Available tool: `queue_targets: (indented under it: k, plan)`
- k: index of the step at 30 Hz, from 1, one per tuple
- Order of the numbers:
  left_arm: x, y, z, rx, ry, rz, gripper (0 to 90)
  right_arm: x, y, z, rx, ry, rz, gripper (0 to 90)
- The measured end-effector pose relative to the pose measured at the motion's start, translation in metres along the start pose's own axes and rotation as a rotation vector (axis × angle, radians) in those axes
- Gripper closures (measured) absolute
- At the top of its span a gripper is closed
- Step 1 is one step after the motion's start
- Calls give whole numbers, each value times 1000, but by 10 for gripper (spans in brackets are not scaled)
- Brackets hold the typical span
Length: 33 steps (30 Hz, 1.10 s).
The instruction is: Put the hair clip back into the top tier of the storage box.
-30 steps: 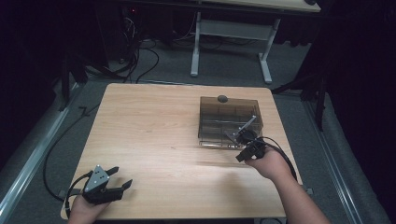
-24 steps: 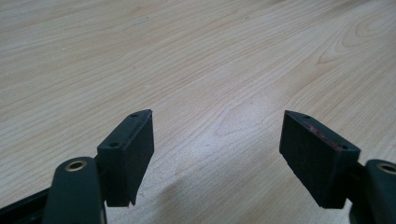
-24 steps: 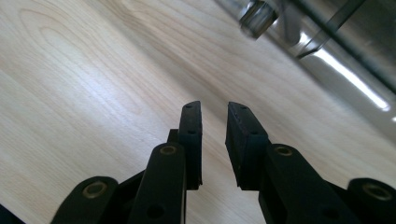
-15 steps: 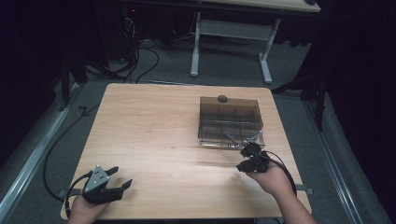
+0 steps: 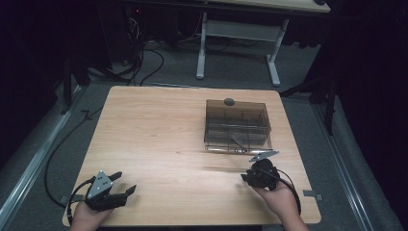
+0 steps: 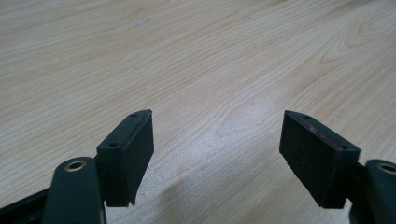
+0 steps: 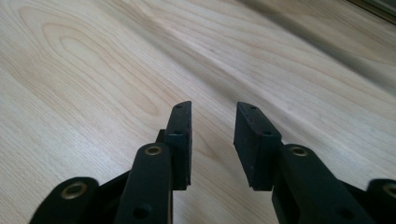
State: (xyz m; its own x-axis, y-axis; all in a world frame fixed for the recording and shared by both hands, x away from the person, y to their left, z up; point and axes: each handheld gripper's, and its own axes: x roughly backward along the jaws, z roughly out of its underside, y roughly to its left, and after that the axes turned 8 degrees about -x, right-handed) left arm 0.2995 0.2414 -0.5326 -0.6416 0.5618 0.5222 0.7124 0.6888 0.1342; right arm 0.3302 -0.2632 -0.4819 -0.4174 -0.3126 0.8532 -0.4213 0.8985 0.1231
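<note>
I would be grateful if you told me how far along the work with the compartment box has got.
Done, it seems: the smoky clear box sits closed on the table, a small dark knob at its far edge. In hand: nothing; the right hand-held gripper is near the table's front edge, jaws just opening with only bare wood between them. The left hand-held gripper rests open at the near left corner. What remains cannot be told.

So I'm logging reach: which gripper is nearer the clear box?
Right. The right gripper sits just in front of the box, near its front edge; the left gripper is far off at the table's near-left corner.
</note>
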Motion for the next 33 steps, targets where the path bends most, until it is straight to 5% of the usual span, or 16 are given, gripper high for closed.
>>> queue_targets:
  k: [14, 24, 27, 33]
  plan:
    - [0, -1, 0, -5, 0, -14, 262, -11, 19, 24, 26, -218, -3, 561]
    - [-2, -5, 0, -26, 12, -34, 262, -28, 25, 47, 7, -363, -7, 528]
    - [-2, -4, 0, -23, 11, -33, 262, -27, 20, 51, -40, -409, -44, 516]
    - [-2, -4, -1, -23, 15, -36, 262, -27, 21, 51, -38, -409, -47, 507]
